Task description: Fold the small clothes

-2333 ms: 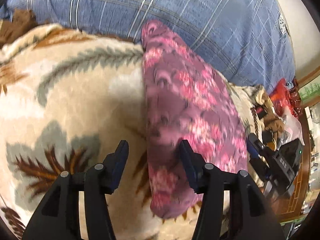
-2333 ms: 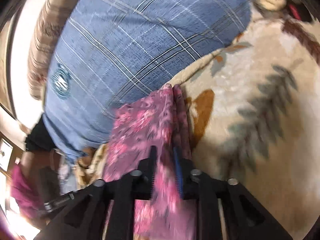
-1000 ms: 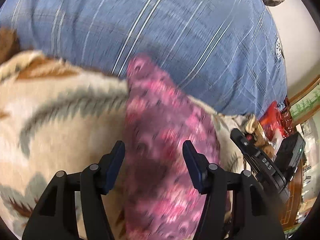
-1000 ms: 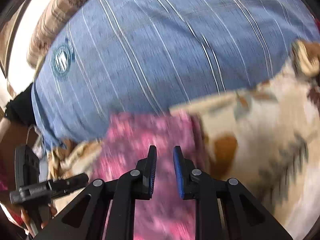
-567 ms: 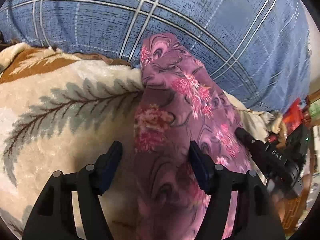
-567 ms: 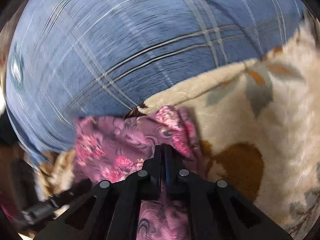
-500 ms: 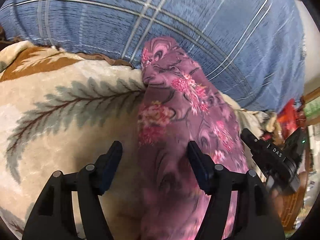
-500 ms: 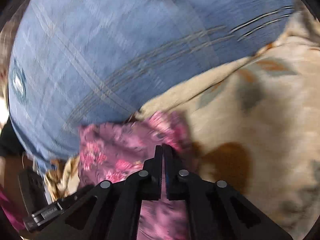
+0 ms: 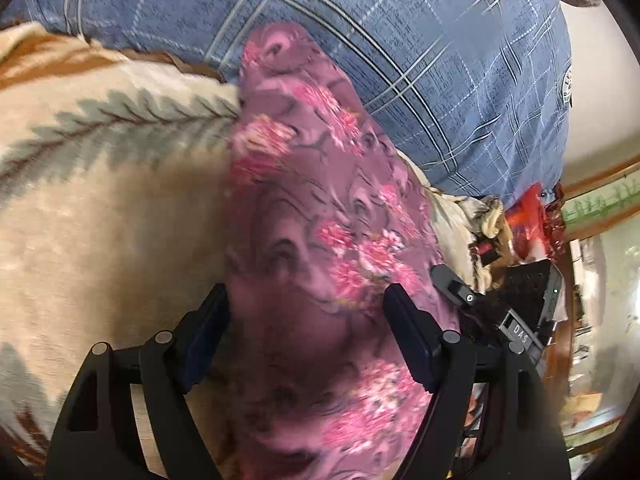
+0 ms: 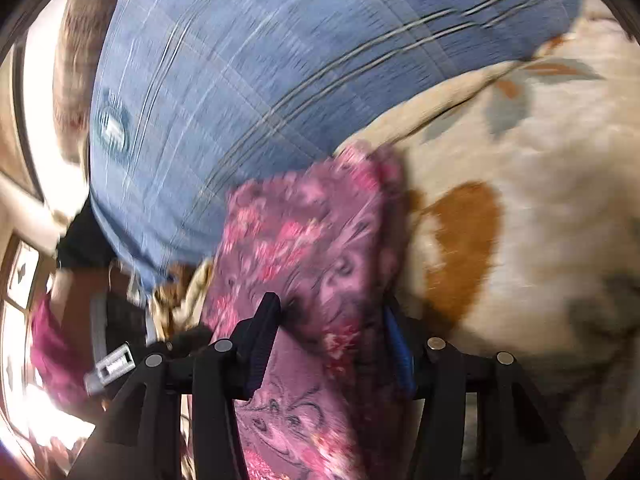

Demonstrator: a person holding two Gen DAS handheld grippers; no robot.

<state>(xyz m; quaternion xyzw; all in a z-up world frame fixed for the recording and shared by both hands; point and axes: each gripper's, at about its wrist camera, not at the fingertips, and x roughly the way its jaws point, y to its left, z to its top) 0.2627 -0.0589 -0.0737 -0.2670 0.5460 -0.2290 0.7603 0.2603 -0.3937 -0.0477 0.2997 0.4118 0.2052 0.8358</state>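
Left wrist view: floral garment lies folded lengthwise on fleece blanket, far end against blue plaid pillow. Left gripper and right gripper both released, straddling cloth w/o pinching. Advice: grip near edge, fold evenly, avoid snagging blanket pile.

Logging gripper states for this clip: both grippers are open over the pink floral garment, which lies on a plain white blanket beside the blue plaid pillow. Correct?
Not quite. The blanket is not plain white: the left wrist view shows cream plush with grey-green leaf and brown patterns. The rest holds: left gripper and right gripper are open over the pink floral garment, beside the blue plaid pillow.
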